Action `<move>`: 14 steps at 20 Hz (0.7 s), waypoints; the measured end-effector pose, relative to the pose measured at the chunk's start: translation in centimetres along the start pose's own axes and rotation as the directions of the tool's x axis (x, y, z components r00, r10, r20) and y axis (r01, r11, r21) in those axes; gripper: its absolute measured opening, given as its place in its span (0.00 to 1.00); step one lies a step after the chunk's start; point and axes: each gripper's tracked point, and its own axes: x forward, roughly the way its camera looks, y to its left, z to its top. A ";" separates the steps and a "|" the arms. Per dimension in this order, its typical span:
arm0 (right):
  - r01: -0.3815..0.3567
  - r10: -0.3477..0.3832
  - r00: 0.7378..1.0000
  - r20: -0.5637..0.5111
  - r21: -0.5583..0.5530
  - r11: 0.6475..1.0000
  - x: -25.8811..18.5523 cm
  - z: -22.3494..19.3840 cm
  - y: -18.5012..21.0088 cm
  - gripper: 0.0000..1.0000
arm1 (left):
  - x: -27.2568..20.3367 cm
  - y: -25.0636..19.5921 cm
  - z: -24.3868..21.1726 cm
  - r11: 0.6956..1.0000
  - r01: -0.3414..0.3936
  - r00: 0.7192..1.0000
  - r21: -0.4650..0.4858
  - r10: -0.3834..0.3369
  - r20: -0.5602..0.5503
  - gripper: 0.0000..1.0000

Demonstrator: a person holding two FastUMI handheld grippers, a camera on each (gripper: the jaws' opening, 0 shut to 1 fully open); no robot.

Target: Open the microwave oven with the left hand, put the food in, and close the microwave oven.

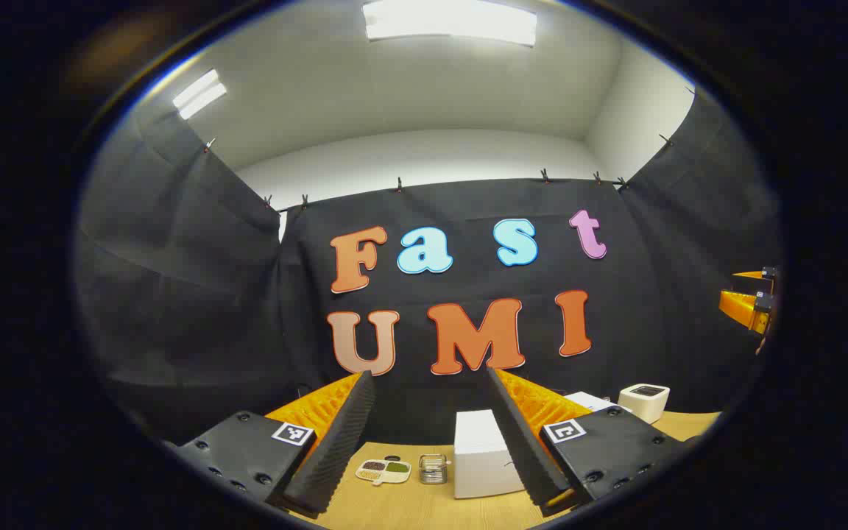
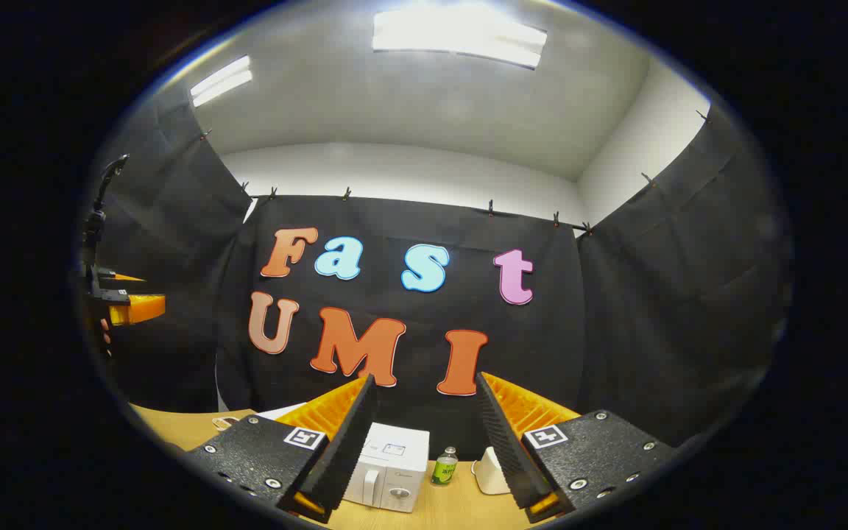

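Between the fingers at the bottom of the left gripper view: left tool (image 1: 430, 442), spread wide, holding nothing, touching nothing, raised above the wooden counter (image 1: 394, 508). Seen through that gap on the counter: a small divided food tray (image 1: 383, 471) with dark, green and pale portions, lying flat; just beside it on its right, a small wire rack (image 1: 433, 469); next again, a plain white box (image 1: 479, 453), its right edge hidden behind the right finger (image 1: 523, 442). Farther back to the right, near the counter's far edge, a white cube-shaped appliance with a dark top (image 1: 645, 401). At the far right rim of that view, the other tool, partly cut off, too little visible to judge its opening from there. At the bottom of the right gripper view: right tool (image 2: 424, 449), likewise wide apart, empty, clear of everything, held above the counter (image 2: 439, 511). Framed between its fingers: white microwave oven (image 2: 389, 476), standing upright on the counter, door shut, vertical handle on the front, a panel with a knob to the handle's right. Just right of the microwave, a small green-labelled bottle (image 2: 444, 466), upright, apart from it; beyond that, a white object (image 2: 490, 471) partly hidden behind the right finger, not identifiable. At the left rim of that view, the left tool (image 2: 129, 305) held high, with a bit of a hand beneath it.
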 end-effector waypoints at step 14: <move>-0.018 0.018 1.000 -0.023 -0.002 1.000 0.1 -0.2 0.1 0.94 | 0.9 -0.1 -1.4 0.999 -0.010 0.999 -0.031 0.008 -0.047 0.98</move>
